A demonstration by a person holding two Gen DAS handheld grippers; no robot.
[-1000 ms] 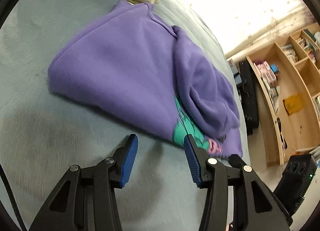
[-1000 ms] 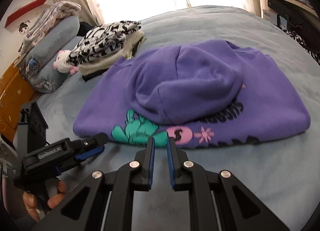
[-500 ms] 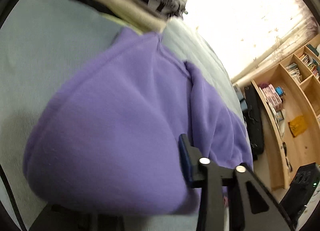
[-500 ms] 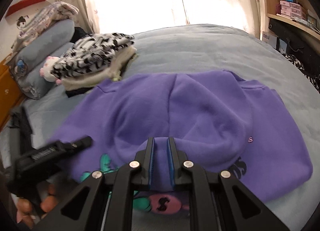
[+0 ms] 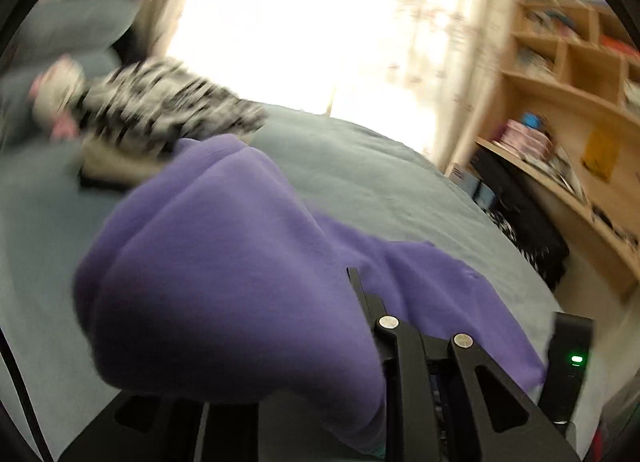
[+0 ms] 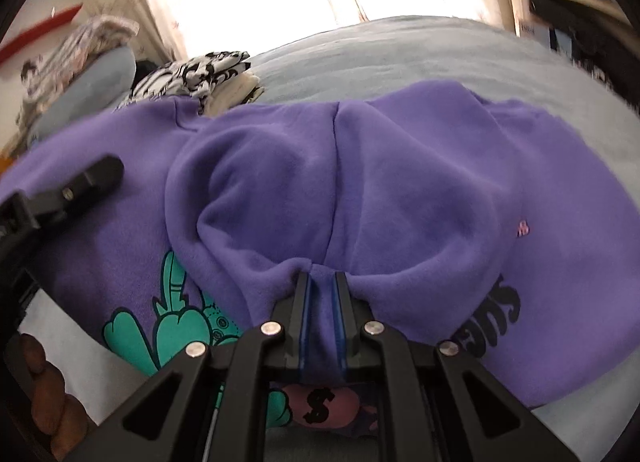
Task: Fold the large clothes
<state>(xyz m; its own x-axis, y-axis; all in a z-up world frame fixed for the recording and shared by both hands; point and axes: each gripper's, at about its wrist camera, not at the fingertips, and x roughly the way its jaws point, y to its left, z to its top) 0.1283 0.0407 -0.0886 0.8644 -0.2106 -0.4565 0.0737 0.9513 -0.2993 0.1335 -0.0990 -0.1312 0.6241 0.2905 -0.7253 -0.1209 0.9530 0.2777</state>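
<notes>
A folded purple hoodie (image 6: 400,181) with a teal and pink print lies on the grey-blue bed. My right gripper (image 6: 322,282) is shut on the edge of its hood at the hoodie's near side. In the left wrist view the hoodie (image 5: 224,282) bulges over my left gripper, hiding its left finger and the gap; only the right finger (image 5: 360,294) shows. The left gripper also shows in the right wrist view (image 6: 80,181), resting on the hoodie's left side.
A stack of folded clothes with a black-and-white top (image 6: 200,73) sits behind the hoodie, close to its far left corner. Pillows and a plush toy (image 5: 56,101) lie at the bed's head. Wooden shelves (image 5: 560,101) stand to the right of the bed.
Both grippers moved forward onto the hoodie. The right gripper closed on the hood's edge. The left gripper slid in at the hoodie's left side, and the cloth now covers most of it.
</notes>
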